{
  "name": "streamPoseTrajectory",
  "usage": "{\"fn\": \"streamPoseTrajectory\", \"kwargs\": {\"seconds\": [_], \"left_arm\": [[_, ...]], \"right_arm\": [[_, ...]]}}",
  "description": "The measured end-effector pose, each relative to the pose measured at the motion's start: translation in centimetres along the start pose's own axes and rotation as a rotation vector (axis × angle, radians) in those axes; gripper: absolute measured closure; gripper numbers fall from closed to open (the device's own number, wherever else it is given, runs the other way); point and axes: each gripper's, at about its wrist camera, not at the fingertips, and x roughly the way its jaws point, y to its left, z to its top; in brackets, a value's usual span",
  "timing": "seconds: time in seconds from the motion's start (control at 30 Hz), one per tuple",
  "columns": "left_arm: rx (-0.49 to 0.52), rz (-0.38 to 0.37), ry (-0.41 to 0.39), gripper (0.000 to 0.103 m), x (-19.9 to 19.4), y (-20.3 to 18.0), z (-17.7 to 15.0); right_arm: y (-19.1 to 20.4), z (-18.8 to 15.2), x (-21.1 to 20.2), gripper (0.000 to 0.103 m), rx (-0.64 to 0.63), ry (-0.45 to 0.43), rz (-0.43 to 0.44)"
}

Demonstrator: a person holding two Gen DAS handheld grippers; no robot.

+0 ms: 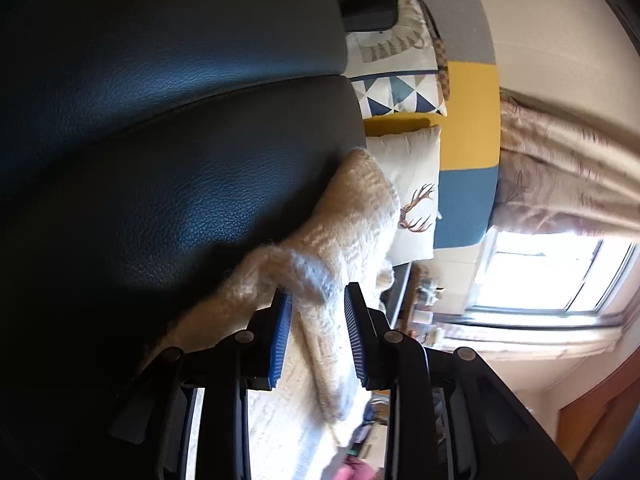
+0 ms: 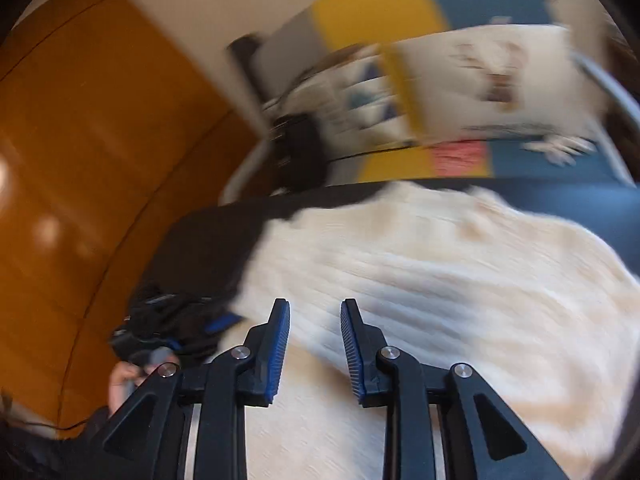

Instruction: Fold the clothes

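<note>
A cream knit sweater (image 1: 344, 216) lies on a black leather surface (image 1: 180, 128). In the left wrist view a thick fold of it runs between the blue pads of my left gripper (image 1: 318, 300), whose jaws stand apart around the fold without pinching it. In the right wrist view the sweater (image 2: 440, 280) spreads wide over the black surface (image 2: 216, 236). My right gripper (image 2: 314, 312) is open and hovers just above the knit, holding nothing. That view is motion-blurred.
Past the black surface stands a sofa with yellow, blue and grey panels (image 1: 468, 128), a deer-print pillow (image 1: 416, 200) and a triangle-pattern pillow (image 1: 400, 92). A black bag (image 1: 368, 4) sits at its end. A bright window (image 1: 552, 276), curtain (image 1: 560, 176) and orange door (image 2: 80, 160) surround.
</note>
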Motion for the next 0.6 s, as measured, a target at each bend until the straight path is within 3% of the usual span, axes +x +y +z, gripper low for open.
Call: {"fn": "streamPoseTrajectory", "kwargs": {"seconds": [0.1, 0.27, 0.4, 0.5, 0.6], "left_arm": [[-0.009, -0.006, 0.001, 0.074, 0.2, 0.2, -0.1], [-0.011, -0.018, 0.006, 0.074, 0.3, 0.2, 0.1], [0.007, -0.012, 0.014, 0.074, 0.4, -0.1, 0.3], [0.015, -0.009, 0.014, 0.074, 0.5, -0.1, 0.4], [0.042, 0.017, 0.001, 0.074, 0.7, -0.6, 0.2]], "right_arm": [[1.3, 5.3, 6.8, 0.075, -0.042, 0.119, 0.1], [0.6, 11.1, 16.0, 0.072, -0.052, 0.304, 0.106], [0.3, 12.3, 20.4, 0.072, -0.09, 0.466, 0.144], [0.2, 12.1, 22.2, 0.072, -0.085, 0.554, 0.235], [1.6, 11.1, 23.2, 0.072, -0.186, 0.618, 0.269]]}}
